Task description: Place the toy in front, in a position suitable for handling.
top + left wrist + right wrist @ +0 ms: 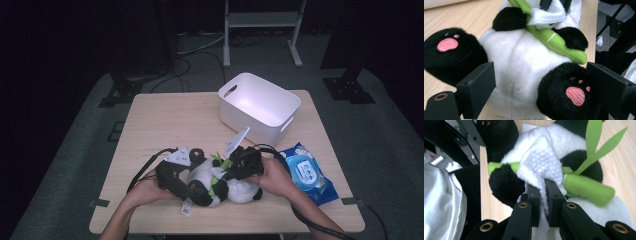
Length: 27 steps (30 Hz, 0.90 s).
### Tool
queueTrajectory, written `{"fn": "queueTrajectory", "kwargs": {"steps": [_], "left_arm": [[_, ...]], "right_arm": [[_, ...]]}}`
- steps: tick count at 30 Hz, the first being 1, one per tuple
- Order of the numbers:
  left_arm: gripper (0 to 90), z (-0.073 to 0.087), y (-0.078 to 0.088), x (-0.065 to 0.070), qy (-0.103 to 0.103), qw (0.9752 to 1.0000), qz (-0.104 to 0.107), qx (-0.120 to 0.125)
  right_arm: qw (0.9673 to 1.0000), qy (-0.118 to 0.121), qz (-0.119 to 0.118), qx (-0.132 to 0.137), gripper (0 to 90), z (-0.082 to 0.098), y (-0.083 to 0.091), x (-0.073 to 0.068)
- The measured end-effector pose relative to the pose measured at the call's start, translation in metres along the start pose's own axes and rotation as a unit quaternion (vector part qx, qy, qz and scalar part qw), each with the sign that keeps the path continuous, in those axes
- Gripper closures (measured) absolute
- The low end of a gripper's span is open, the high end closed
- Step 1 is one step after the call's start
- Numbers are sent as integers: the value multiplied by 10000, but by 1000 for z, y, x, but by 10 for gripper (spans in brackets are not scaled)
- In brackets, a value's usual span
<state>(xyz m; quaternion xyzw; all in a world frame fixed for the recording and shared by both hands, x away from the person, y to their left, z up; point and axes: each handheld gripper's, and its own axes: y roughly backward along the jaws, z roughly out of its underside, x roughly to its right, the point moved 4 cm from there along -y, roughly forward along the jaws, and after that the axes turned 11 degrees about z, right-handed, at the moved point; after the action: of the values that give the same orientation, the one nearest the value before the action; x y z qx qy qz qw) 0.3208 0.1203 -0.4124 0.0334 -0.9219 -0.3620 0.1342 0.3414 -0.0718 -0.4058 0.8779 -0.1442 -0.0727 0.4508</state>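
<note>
A black-and-white panda plush [206, 176] lies on its back near the front edge of the wooden table [165, 120]. It hugs a green bamboo stalk [554, 42]. My left gripper [191, 187] has its jaws spread wide around the plush's lower body [519, 65]: one jaw presses the white belly, the other a black foot with a pink pad [575, 96]. My right gripper [542, 186] is shut on a white textured wipe [541, 162], which rests on the plush's chest over the bamboo [586, 187]. In the high view this gripper [229, 171] sits on top of the plush.
A white plastic bin [260, 107] with handle slots stands at the back right of the table. A blue pack of wet wipes [307, 172] lies at the right, beside my right hand. A white label [186, 209] hangs from the plush near the front edge.
</note>
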Motion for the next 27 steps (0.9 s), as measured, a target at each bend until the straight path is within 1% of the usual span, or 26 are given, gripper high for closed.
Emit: {"fn": "queueTrajectory", "kwargs": {"steps": [2, 5, 7, 10, 13, 14, 16, 19, 21, 22, 23, 24, 25, 26, 27], "left_arm": [[96, -1, -2, -2, 35, 10000, -5, -8], [96, -2, -4, -4, 26, 10000, -24, -50], [96, -2, -4, -5, 5, 9999, -71, -95], [96, -2, -4, -7, 24, 9999, -136, -92], [95, 0, -6, -5, 15, 9999, -30, -113], [95, 1, -6, -4, 5, 9999, -27, -133], [95, 2, -6, -2, -16, 9999, -21, -129], [95, 3, -4, -3, 20, 9999, -7, -113], [95, 6, -5, -5, 74, 9999, 59, -112], [95, 6, -5, -5, 74, 9999, 59, -112], [95, 7, -6, -4, 99, 9999, 66, -118], [95, 7, -6, -4, 99, 9999, 66, -118], [95, 8, -7, -4, 105, 9999, 69, -104], [95, 8, -7, -4, 105, 9999, 69, -104], [95, 9, -7, -4, 121, 9998, 93, -135]], "right_arm": [[10000, -76, -26, 46, 834, 5, 1, 1], [10000, -68, 7, 2, 834, 8, 3, -2], [9999, -92, -14, -45, 835, 10, 4, -4], [9999, -82, -23, -62, 835, 14, 5, -5], [9999, -92, -57, -76, 835, 16, 6, -7], [9999, -92, -79, -90, 833, 15, 6, -8], [9999, -53, -98, -131, 829, 10, 8, -10], [10000, 60, -66, 14, 827, -4, 12, -14], [9998, 145, -105, 127, 828, -15, 13, -17], [9998, 145, -105, 127, 828, -15, 13, -17], [9995, 239, -110, 184, 827, -24, 12, -18], [9995, 239, -110, 184, 827, -24, 12, -18], [9992, 311, -141, 209, 827, -32, 8, -20], [9992, 311, -141, 209, 827, -32, 8, -20], [9989, 374, -182, 205, 827, -40, 2, -22]]}}
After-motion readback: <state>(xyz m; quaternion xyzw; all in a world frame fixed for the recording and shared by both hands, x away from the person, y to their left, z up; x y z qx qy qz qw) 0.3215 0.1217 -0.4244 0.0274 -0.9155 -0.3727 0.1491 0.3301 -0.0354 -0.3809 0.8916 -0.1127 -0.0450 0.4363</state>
